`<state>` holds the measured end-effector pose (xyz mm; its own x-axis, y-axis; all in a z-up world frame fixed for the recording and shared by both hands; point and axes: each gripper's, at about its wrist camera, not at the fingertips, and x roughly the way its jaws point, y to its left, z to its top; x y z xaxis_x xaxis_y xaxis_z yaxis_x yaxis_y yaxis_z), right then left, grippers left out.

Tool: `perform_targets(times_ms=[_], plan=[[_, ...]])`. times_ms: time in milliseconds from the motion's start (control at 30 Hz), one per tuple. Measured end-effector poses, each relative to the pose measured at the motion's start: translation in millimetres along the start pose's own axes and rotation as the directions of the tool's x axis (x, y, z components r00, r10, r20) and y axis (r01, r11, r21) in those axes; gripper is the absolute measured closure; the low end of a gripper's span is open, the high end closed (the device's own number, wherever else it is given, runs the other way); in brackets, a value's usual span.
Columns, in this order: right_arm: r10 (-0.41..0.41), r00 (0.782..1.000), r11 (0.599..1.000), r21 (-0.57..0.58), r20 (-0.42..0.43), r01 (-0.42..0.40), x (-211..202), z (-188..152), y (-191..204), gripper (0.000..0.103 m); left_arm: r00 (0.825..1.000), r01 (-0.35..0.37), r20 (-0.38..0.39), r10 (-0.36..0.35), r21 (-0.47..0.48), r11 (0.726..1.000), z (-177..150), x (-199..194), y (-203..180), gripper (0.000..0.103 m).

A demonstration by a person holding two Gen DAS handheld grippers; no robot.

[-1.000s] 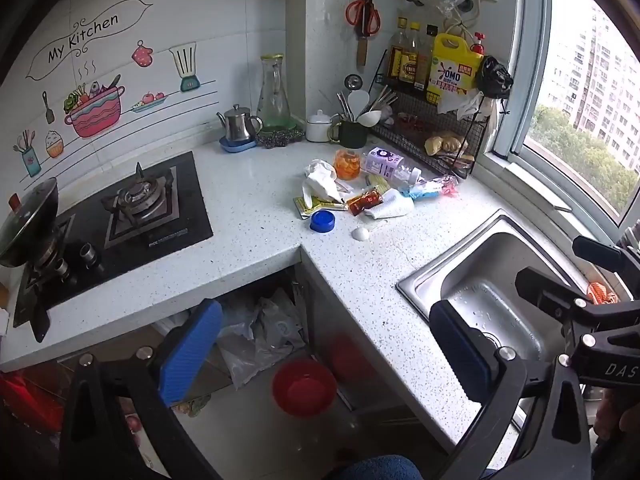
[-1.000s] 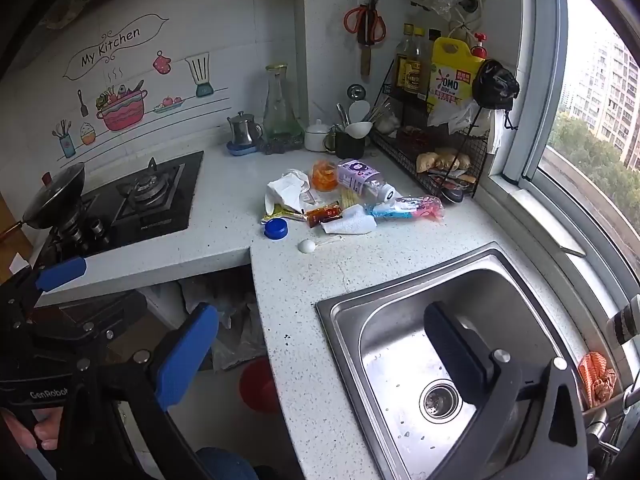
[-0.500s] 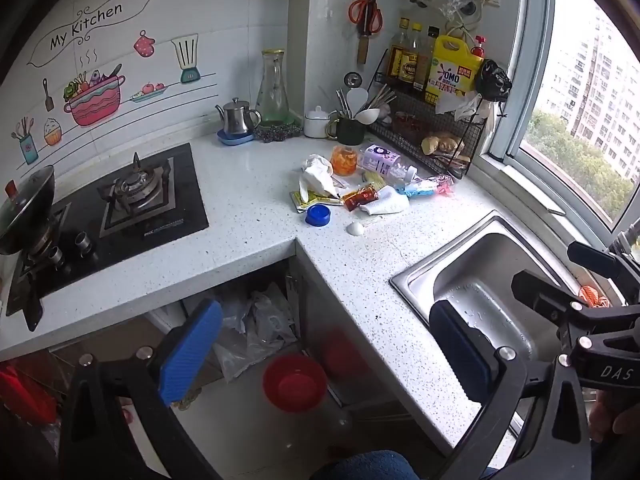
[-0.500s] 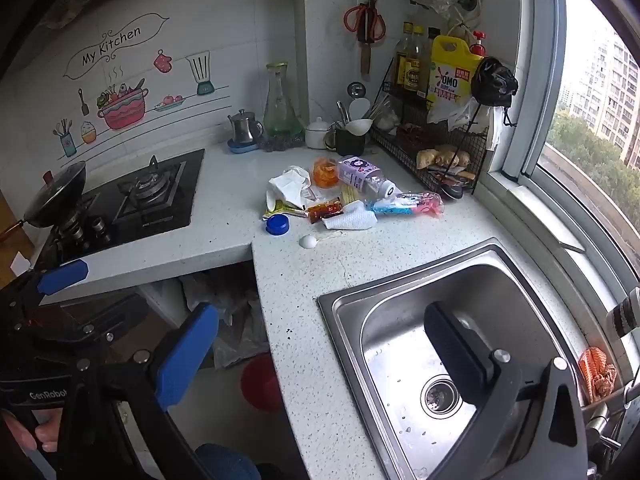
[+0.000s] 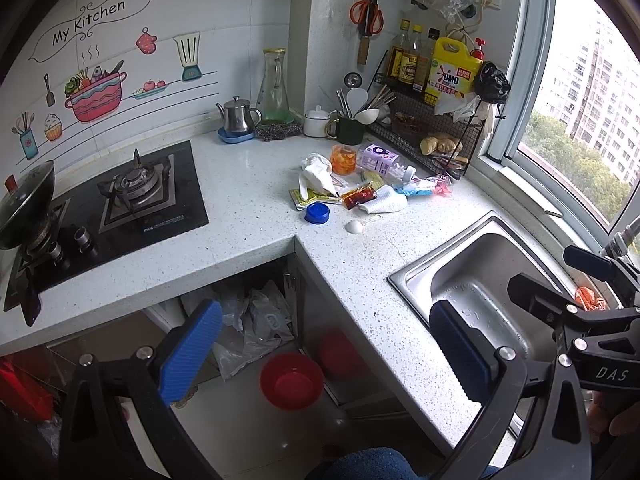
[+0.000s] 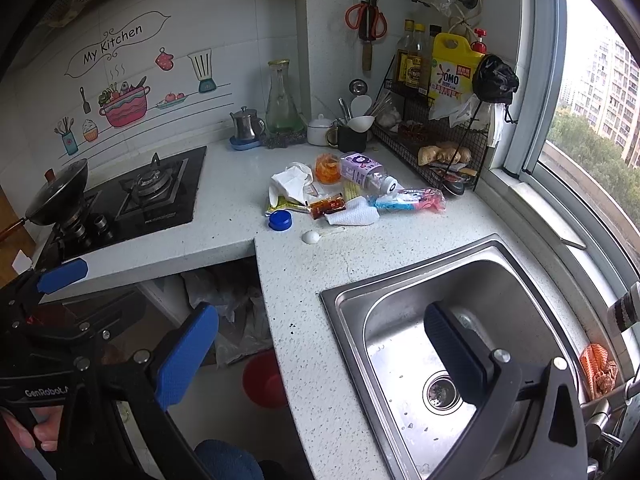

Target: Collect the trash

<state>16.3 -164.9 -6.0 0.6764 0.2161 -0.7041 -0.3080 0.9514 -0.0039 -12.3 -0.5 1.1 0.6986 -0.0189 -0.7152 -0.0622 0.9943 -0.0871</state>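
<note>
A pile of trash lies on the white counter corner: crumpled white paper (image 5: 316,176) (image 6: 292,182), a blue cap (image 5: 317,213) (image 6: 280,220), a red sachet (image 5: 358,196) (image 6: 327,206), a white tissue (image 5: 384,204) (image 6: 354,214), a lying plastic bottle (image 5: 382,160) (image 6: 366,172), an orange packet (image 5: 343,159), a blue-pink wrapper (image 5: 426,186) (image 6: 410,200) and a white plastic spoon (image 5: 355,227) (image 6: 312,237). My left gripper (image 5: 326,352) is open and empty, well in front of the pile. My right gripper (image 6: 320,356) is open and empty above the sink edge.
A steel sink (image 6: 452,312) lies to the right. A gas hob (image 5: 132,196) with a pan (image 5: 24,208) is at the left. A red bin (image 5: 291,381) and plastic bags stand on the floor under the counter. A wire rack (image 5: 432,136) with bottles stands at the back right.
Both views have shifted slightly; the left gripper has drifted a little to the left and forward. Both grippers stay open and empty.
</note>
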Motion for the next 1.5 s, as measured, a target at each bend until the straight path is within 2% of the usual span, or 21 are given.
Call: perform_targets(times_ms=[1500], plan=[[0.008, 1.000, 1.000, -0.004, -0.026, -0.008, 6.2, -2.6, -0.1, 0.000, 1.000, 0.007, -0.017, -0.007, 0.029, 1.000, -0.2, 5.9, 1.0, 0.000]])
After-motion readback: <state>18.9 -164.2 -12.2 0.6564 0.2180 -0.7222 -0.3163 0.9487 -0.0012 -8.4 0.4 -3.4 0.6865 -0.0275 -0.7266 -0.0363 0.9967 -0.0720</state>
